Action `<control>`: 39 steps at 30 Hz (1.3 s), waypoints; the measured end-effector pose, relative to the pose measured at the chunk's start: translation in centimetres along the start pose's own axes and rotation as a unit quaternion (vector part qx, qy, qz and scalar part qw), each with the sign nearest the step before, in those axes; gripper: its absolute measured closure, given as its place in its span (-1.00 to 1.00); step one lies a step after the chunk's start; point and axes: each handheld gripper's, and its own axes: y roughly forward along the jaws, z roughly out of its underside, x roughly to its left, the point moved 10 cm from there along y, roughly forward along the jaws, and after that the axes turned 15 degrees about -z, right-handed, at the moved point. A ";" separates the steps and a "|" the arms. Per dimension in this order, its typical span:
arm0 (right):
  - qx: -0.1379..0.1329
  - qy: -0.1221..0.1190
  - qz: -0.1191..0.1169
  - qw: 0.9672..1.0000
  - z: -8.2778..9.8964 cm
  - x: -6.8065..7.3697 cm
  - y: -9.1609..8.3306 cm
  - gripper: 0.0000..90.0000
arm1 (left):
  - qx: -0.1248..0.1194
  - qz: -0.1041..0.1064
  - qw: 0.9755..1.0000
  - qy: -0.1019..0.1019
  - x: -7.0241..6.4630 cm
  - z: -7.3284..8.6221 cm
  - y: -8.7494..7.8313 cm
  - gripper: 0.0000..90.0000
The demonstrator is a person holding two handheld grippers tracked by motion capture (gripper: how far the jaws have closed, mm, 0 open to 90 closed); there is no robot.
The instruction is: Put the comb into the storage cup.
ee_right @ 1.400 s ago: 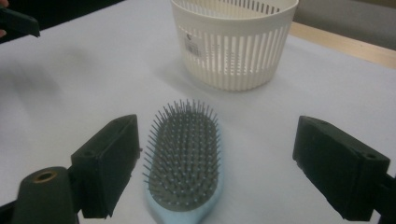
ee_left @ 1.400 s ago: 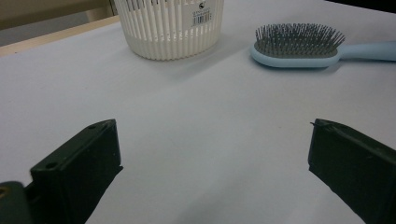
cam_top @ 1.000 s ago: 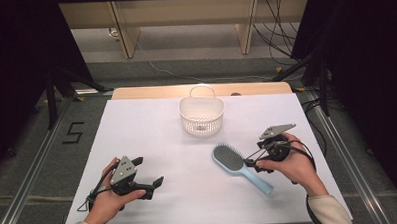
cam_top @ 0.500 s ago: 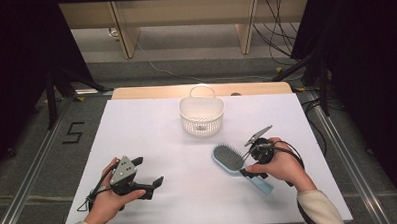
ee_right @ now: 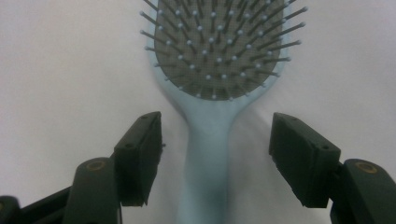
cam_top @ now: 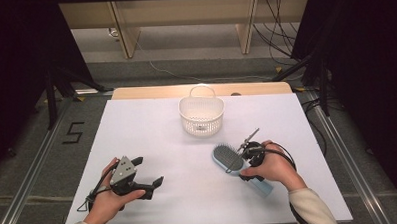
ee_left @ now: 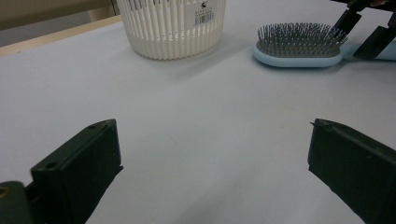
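Right gripper view showed the brush (ee_right: 219,74) lying bristles up on the white desk (ee_right: 56,70), its pale blue handle running straight down between your two black jaws. The right gripper (ee_right: 215,149) was spread wide, one jaw on each side of the handle just below the head, and neither jaw touched the handle.

High view placed the brush (cam_top: 229,159) right of the desk's middle, nearer the near edge than the far one, head pointing toward the far left and handle running under your right hand (cam_top: 270,165) toward the near right corner. Your right gripper (cam_top: 248,153) sat over the neck of the brush, its cable looping around your wrist.

Beyond the brush, a white slatted basket (cam_top: 201,116) stood upright near the middle of the far edge, its handle raised; it was well apart from the brush. In the left gripper view the basket (ee_left: 170,25) carried a barcode label, and the brush (ee_left: 299,46) lay to its right with your other gripper's jaws at its handle end.

Your left gripper (cam_top: 149,181) rested low near the near left corner of the desk (cam_top: 152,128), held in your left hand (cam_top: 107,202). Its jaws were spread wide over bare desk (ee_left: 210,130), pinching nothing.
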 end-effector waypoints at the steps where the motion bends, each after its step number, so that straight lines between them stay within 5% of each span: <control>1: 0.002 0.001 0.001 1.000 0.0 0.0 0.1 -0.20 | 0.000 0.000 1.000 0.000 0.0 0.0 0.0 -0.95; 39: 0.070 0.024 0.027 0.997 0.0 0.4 1.0 0.24 | -0.001 0.001 1.000 0.001 0.0 0.0 -0.1 -0.95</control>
